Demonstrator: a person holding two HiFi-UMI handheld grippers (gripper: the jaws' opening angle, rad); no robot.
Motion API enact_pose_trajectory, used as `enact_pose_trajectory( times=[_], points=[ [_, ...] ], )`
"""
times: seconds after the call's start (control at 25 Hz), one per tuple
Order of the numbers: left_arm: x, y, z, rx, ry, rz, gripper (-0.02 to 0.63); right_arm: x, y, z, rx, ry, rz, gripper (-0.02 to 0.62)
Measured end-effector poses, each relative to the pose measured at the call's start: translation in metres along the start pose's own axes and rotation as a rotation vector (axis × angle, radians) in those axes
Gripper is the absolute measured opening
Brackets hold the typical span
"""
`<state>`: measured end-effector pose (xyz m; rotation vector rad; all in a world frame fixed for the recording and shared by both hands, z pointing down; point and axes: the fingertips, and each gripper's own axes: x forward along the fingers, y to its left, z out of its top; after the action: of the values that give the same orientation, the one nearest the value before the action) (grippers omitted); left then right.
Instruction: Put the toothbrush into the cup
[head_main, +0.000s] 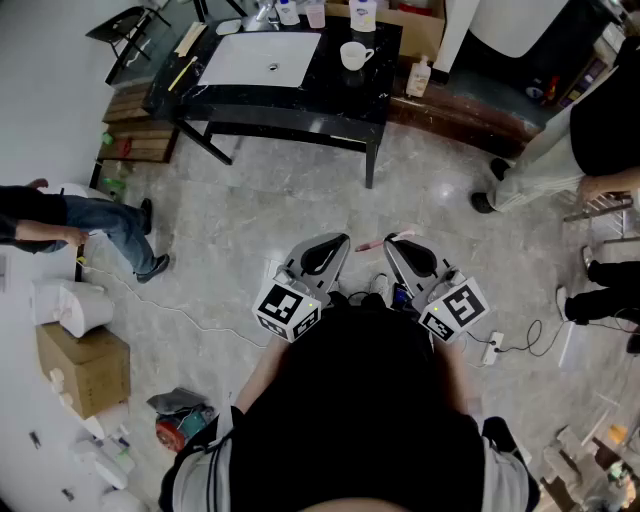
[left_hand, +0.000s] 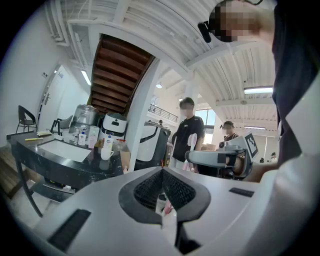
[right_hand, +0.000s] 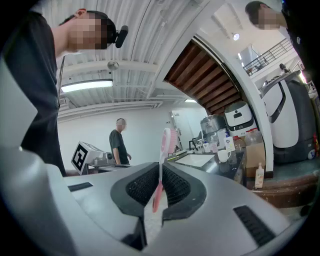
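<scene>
Pink toothbrush (right_hand: 168, 141), clamped in the right gripper (right_hand: 159, 176)
Slim plastic handle nipped between ribbed black jaw pads; long axis upright in the right gripper view, bristle head uppermost, above the pads; held well apart from the white cup (head_main: 354, 55), a handled mug on the glossy black table (head_main: 300, 100). Left gripper (left_hand: 162, 174): jaws drawn together

A black table (head_main: 300, 100) carries a white cup (head_main: 354, 55) and a white board (head_main: 262, 58) — bottles (head_main: 363, 14) stand along its far edge.
</scene>
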<state>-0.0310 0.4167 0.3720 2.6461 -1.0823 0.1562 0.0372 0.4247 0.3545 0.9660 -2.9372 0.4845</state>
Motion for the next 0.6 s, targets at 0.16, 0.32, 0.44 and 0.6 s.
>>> enact_pose_trajectory(
  times=[0.16,0.32,0.44,0.6],
  points=[
    [0.003,-0.002,-0.002,-0.005,0.006,0.003,0.008,-0.002,-0.002,-0.001,0.004,0.005,0.004,0.032],
    [0.006,-0.004,-0.002,-0.005,0.010,0.002,0.009,-0.005,-0.005,-0.002,0.004,0.007,0.005,0.032],
    [0.009,-0.007,-0.003,-0.003,0.010,0.000,0.008,-0.008,-0.007,-0.003,0.004,0.006,0.004,0.032],
    [0.011,-0.010,-0.002,-0.002,0.011,-0.001,0.008,-0.011,-0.010,-0.003,0.009,0.006,0.000,0.032]
  ],
)
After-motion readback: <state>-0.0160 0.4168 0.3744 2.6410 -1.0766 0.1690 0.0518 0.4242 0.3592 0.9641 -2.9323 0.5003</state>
